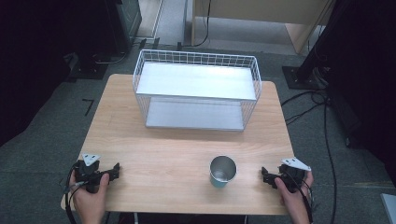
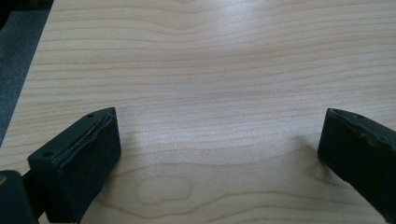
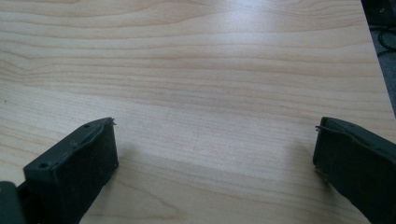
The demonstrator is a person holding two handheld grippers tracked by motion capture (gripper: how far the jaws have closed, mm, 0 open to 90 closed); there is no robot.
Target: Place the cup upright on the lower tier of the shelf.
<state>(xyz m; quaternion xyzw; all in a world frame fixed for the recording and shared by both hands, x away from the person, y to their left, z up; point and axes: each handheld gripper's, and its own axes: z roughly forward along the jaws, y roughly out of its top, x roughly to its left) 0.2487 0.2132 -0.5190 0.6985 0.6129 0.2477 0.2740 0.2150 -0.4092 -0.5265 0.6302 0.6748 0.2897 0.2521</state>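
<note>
On the near edge of the desk (image 1: pixel 187 154) I have both claws parked low, one at each front corner. My left claw (image 1: pixel 114 170) is spread wide with nothing between its jaws, and its own view looks along them at bare pale wood grain. My right claw (image 1: pixel 265 176) is spread just as wide and just as empty, over the same light wood.

Nearest to it is a metal cup (image 1: pixel 222 171), upright with its mouth up, between the two claws but much closer to the right one and not touching it. From above I think the cup is empty, though glare on the inside makes that hard to confirm.

I judge this to be the very start: nothing is gripped and the reach for the cup is not yet made. The next move calls for swinging the right claw inward towards the cup, keeping the jaws wide enough to pass either side of the wall, then closing gently so the smooth metal does not slip or tip.

Behind the cup, well apart from it, a white wire rack (image 1: pixel 196 91) with two flat shelves stands at the far side of the desk, and both shelves look bare. The desk is a light wooden top with rounded corners. Around it lies grey carpet, with black cables (image 1: pixel 322 107) trailing on the right and dark stands at the edges.
</note>
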